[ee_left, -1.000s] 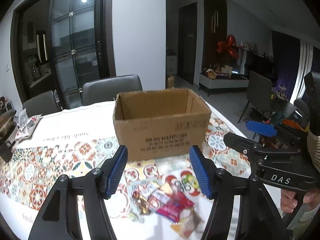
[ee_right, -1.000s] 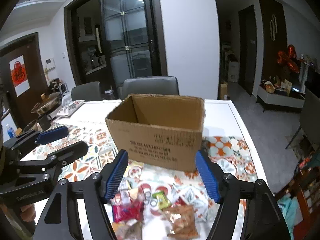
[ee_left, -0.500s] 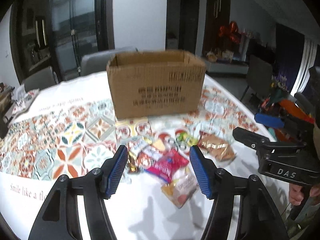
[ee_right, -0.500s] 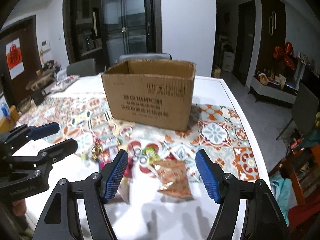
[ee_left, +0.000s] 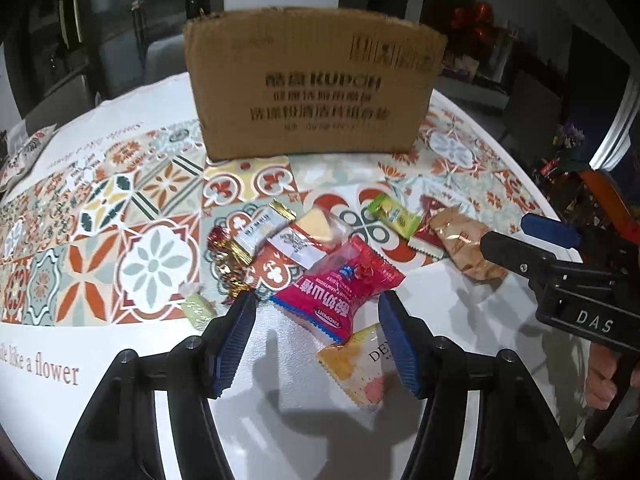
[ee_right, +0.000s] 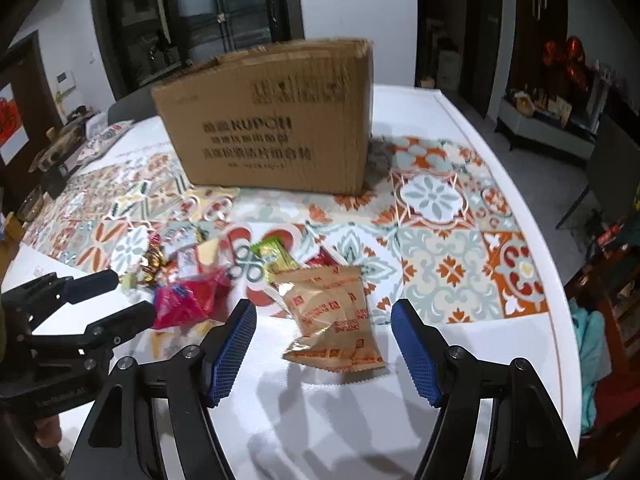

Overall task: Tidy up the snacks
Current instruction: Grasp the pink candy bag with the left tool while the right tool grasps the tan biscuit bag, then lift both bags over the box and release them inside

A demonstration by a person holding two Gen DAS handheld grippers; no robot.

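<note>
A pile of snack packets lies on the patterned tablecloth in front of a cardboard box (ee_left: 316, 92), which also shows in the right wrist view (ee_right: 272, 120). My left gripper (ee_left: 318, 344) is open, low over a red packet (ee_left: 340, 284) and a yellow-pink packet (ee_left: 360, 368). My right gripper (ee_right: 324, 348) is open just above a tan packet (ee_right: 332, 312). A green packet (ee_left: 394, 216), a white packet (ee_left: 260, 232) and gold-wrapped candies (ee_left: 230, 256) lie nearby. Each gripper shows in the other's view, the right one (ee_left: 556, 256) and the left one (ee_right: 100, 300).
The table (ee_right: 460, 120) has a white rim at the right, with a drop to the floor beyond. Dining chairs stand behind the box. Dishes and a bag (ee_left: 24, 156) sit at the far left of the table.
Both grippers have dropped lower and moved forward towards the snack pile. The box now stands higher in both views, its inside no longer visible. Both grippers stay open.
</note>
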